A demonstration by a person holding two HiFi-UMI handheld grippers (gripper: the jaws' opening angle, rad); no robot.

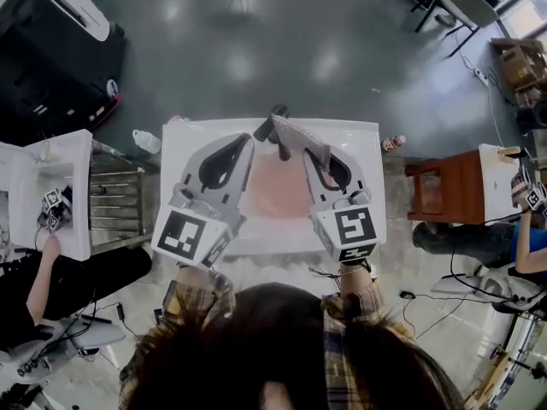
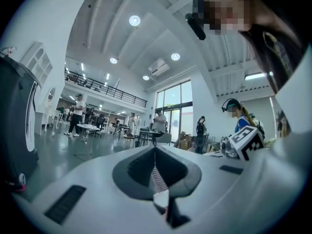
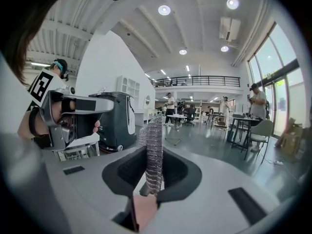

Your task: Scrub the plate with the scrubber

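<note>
A pink plate (image 1: 278, 190) shows low between my two grippers, over the white table (image 1: 359, 139); whether it rests on the table I cannot tell. My right gripper (image 1: 291, 135) is shut on a grey wire-mesh scrubber (image 3: 152, 145), which stands upright between its jaws and pokes past the tips (image 1: 301, 137). My left gripper (image 1: 268, 125) points level beside it with its jaws together (image 2: 156, 155). Only a thin striped sliver shows in the slit, and I cannot tell what it is. Both grippers are held well above the table, side by side.
A small bottle (image 1: 394, 143) stands by the table's right edge, a brown stool (image 1: 444, 186) beyond it. A metal rack (image 1: 115, 203) and a white side table (image 1: 73, 173) are at the left. Other people hold grippers at the far left (image 1: 53, 205) and the far right (image 1: 532, 196).
</note>
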